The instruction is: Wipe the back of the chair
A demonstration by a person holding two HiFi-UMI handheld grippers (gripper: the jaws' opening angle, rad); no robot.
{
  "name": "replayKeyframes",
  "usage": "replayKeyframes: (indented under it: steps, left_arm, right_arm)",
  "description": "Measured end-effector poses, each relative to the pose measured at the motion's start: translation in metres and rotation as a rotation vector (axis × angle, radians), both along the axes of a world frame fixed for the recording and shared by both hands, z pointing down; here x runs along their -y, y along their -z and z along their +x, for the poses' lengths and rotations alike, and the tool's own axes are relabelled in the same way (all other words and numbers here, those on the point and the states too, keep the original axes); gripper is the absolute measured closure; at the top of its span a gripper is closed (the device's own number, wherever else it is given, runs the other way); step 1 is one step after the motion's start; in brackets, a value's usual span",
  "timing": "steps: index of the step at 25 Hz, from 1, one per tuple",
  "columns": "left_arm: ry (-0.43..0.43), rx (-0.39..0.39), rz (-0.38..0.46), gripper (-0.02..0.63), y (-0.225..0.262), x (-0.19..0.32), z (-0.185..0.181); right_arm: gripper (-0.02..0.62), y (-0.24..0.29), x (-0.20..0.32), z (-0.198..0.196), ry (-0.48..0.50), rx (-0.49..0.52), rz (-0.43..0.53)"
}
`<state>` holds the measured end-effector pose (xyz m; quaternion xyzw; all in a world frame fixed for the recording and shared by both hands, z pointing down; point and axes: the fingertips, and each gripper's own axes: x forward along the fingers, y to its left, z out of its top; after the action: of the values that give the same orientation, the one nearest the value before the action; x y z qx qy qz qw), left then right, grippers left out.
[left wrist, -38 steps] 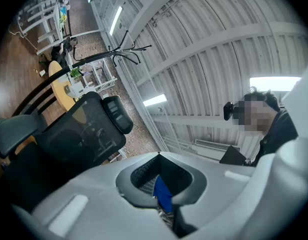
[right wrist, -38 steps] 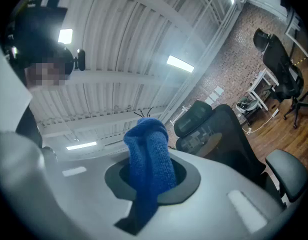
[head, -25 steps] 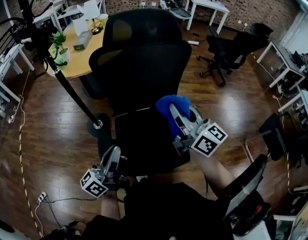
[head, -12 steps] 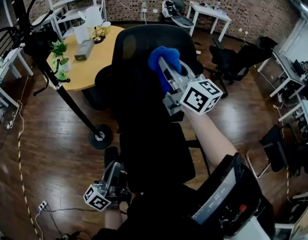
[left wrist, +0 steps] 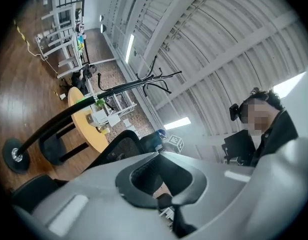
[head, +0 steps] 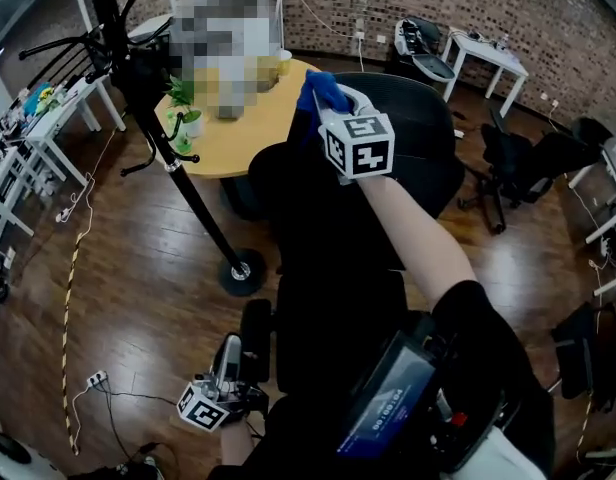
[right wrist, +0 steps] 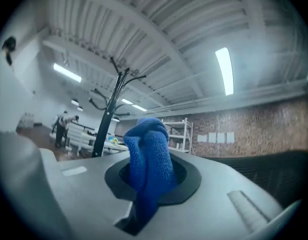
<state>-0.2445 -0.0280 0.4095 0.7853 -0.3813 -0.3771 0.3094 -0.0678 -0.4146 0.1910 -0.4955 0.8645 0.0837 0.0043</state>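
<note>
Standing at the left, a black coat stand point(head: 183, 173) rises from the wood floor point(head: 108, 268). Near its base, low by the person's body, the left hand-held gripper point(head: 228, 353) has its jaws together with nothing between them. Further right, a round yellow surface point(head: 243, 138) lies beyond the black chair point(head: 338, 308). The right hand-held gripper point(head: 333, 103), at the end of an outstretched arm point(head: 408, 238), is clamped on a bunched blue cloth point(head: 321, 88) at the top left edge of the chair's back point(head: 418, 138). Whether the cloth touches it is unclear.
</note>
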Motion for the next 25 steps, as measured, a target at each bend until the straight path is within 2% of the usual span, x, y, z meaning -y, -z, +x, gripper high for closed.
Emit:
replayKeyframes:
  steps: [2, 4, 9, 12, 17, 19, 22, 25]
  left_arm:
    - [-0.010, 0.005, 0.000, 0.600, -0.001, 0.005, 0.004]
    - [-0.028, 0.009, 0.003, 0.600, -0.001, 0.011, 0.008]
    - [-0.140, 0.028, 0.015, 0.600, 0.000, 0.032, 0.039]
    - [-0.225, 0.040, 0.029, 0.600, 0.003, 0.048, 0.065]
    - [-0.350, 0.046, 0.052, 0.600, 0.010, 0.061, 0.110]
    - [-0.384, 0.049, 0.051, 0.600, 0.011, 0.062, 0.124]
    - [-0.419, 0.054, 0.040, 0.600, 0.010, 0.060, 0.138]
    - [-0.426, 0.061, 0.028, 0.600, 0.008, 0.056, 0.141]
  right_arm:
    - [0.561, -0.003, 0.000, 0.009, -0.058, -0.103, 0.070]
    - [0.561, -0.004, 0.001, 0.030, -0.127, -0.138, 0.087]
    - [0.561, -0.002, -0.008, 0.133, -0.343, -0.243, 0.128]
    - [0.561, 0.012, -0.034, 0.186, -0.419, -0.290, 0.187]
    - [0.561, 0.010, -0.064, 0.297, -0.576, -0.202, 0.127]
    - [0.561, 0.007, -0.082, 0.327, -0.615, -0.183, 0.121]
    - [0.561, 0.006, -0.109, 0.339, -0.621, -0.138, 0.148]
    - [0.561, -0.001, -0.120, 0.320, -0.584, -0.076, 0.165]
